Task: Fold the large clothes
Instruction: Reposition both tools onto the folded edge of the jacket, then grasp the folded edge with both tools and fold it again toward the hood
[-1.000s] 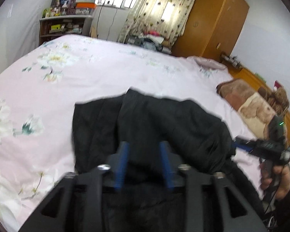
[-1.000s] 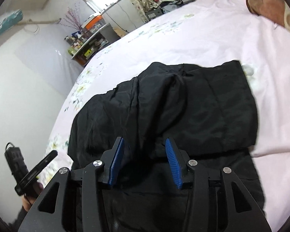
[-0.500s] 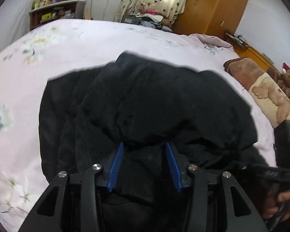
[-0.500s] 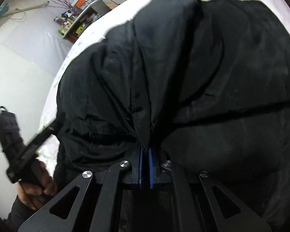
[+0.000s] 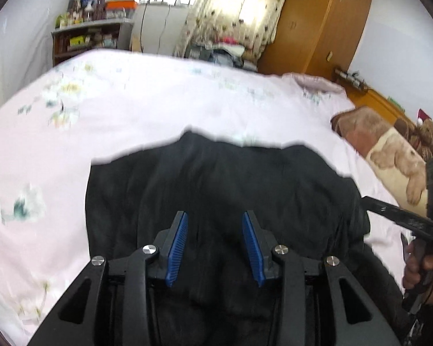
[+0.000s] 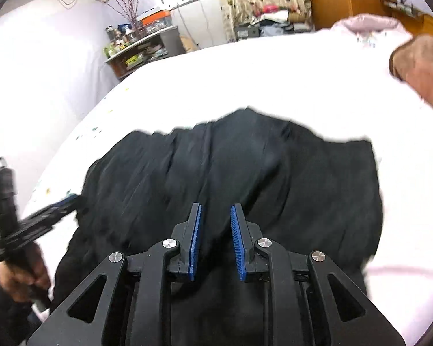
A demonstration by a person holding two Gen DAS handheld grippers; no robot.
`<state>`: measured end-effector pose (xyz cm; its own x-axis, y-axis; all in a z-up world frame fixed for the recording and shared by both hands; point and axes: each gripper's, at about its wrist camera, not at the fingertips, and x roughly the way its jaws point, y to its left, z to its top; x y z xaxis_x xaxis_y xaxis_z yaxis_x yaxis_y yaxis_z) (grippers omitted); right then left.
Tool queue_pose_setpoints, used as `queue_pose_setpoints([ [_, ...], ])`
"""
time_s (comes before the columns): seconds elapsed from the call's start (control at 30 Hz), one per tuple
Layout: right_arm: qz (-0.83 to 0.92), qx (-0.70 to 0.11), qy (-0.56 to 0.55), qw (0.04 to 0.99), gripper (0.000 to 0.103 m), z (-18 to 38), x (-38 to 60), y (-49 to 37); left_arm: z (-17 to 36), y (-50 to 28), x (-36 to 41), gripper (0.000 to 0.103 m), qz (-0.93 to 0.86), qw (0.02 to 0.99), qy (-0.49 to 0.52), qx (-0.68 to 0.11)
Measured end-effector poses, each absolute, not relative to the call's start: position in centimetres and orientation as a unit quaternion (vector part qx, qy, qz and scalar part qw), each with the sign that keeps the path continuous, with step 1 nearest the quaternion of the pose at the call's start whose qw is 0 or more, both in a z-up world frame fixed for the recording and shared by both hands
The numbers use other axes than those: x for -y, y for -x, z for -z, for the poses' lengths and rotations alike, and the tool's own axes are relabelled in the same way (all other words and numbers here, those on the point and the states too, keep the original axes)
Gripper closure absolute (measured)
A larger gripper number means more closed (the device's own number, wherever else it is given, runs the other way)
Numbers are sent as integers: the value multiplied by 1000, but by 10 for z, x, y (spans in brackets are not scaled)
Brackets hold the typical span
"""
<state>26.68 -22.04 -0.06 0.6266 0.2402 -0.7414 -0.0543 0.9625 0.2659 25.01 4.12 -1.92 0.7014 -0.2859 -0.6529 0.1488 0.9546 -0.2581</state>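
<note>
A large black garment (image 5: 222, 190) lies bunched and partly folded on the pink floral bedsheet (image 5: 130, 106); it also shows in the right wrist view (image 6: 245, 173). My left gripper (image 5: 215, 216) is open and empty just above the garment's near part. My right gripper (image 6: 215, 210) is open with a narrower gap, holding nothing, above the garment's near middle. Each view shows the other gripper at the side: the right one (image 5: 404, 219) and the left one (image 6: 37, 219), both in a hand.
A brown teddy-bear pillow (image 5: 389, 150) lies at the bed's right. A wooden wardrobe (image 5: 317, 23) and curtained window (image 5: 225, 5) stand at the back, and a cluttered shelf (image 5: 86, 37) at the back left. The bedsheet stretches beyond the garment.
My right gripper was shut on a fold of the garment half a second ago and has let go and opened. Both grippers have pulled back from the garment, which has dropped flatter.
</note>
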Motion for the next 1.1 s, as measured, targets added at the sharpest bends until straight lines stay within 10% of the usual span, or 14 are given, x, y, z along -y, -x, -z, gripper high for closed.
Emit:
queue_pose_setpoints([
  [0.47,-10,-455,-125,881,81,85,260,-305,96,-301,-43,65,78,915,66,-391],
  [0.87,-84,-390,-108,911,79,1,219,-258,46,-240,-31,65,138,917,67,-368],
  [1.1,-97,-469,-70,875,81,76,191,-266,94,-247,-25,68,121,898,60,-419],
])
